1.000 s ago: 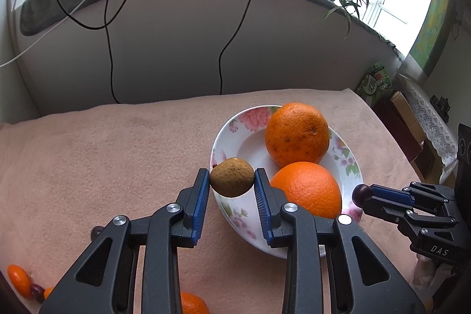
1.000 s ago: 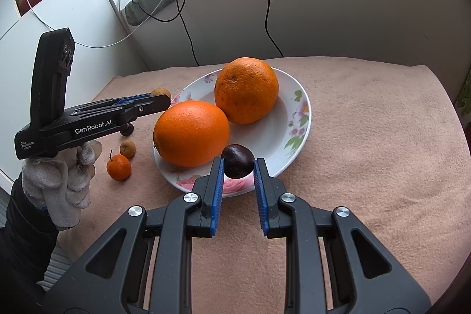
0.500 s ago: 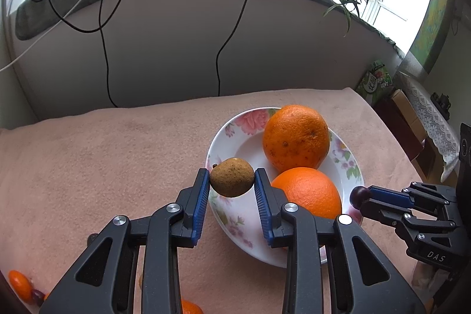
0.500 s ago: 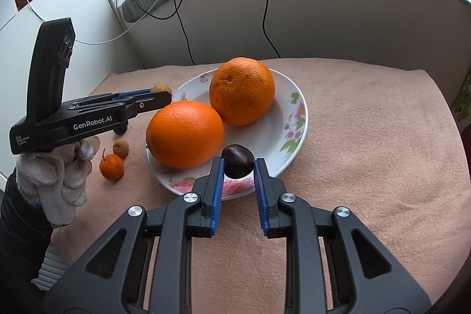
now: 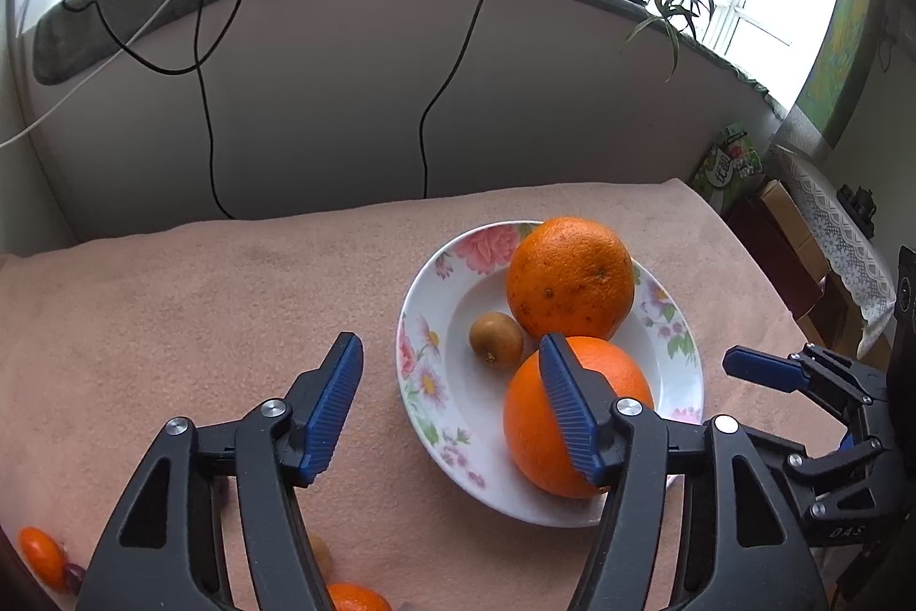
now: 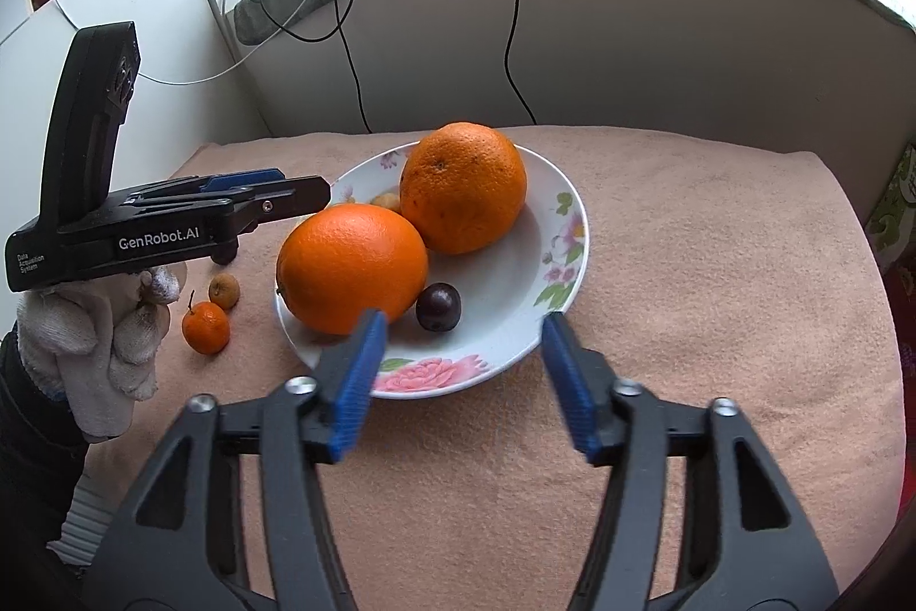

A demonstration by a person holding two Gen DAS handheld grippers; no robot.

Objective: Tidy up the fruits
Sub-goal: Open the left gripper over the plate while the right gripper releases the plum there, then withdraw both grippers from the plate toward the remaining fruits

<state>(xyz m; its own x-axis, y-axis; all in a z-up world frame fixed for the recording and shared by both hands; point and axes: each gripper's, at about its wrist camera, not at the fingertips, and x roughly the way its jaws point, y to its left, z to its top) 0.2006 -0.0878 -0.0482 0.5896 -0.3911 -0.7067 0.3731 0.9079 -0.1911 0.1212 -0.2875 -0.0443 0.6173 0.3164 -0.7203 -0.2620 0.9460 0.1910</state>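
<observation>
A flowered white plate (image 5: 421, 370) (image 6: 564, 261) on the pink cloth carries two big oranges (image 5: 569, 276) (image 6: 352, 264). A small brown fruit (image 5: 495, 341) lies in the plate by the oranges, free of my left gripper (image 5: 452, 408), whose jaws are opening with nothing between them. A dark purple fruit (image 6: 438, 306) rests in the plate in front of my right gripper (image 6: 461, 382); its jaws are opening too, clear of the fruit. The left gripper (image 6: 269, 201) shows from the side in the right wrist view.
Loose on the cloth left of the plate lie a small tangerine (image 6: 205, 327) and a brown fruit (image 6: 223, 291). More small fruit (image 5: 40, 556) sits at the near left corner. A gloved hand (image 6: 97, 342) holds the left tool. Cables hang down the wall behind.
Both grippers have opened. The brown fruit dropped from the left jaws into the plate, and the dark purple fruit dropped from the right jaws into the plate. Neither hand has shifted.
</observation>
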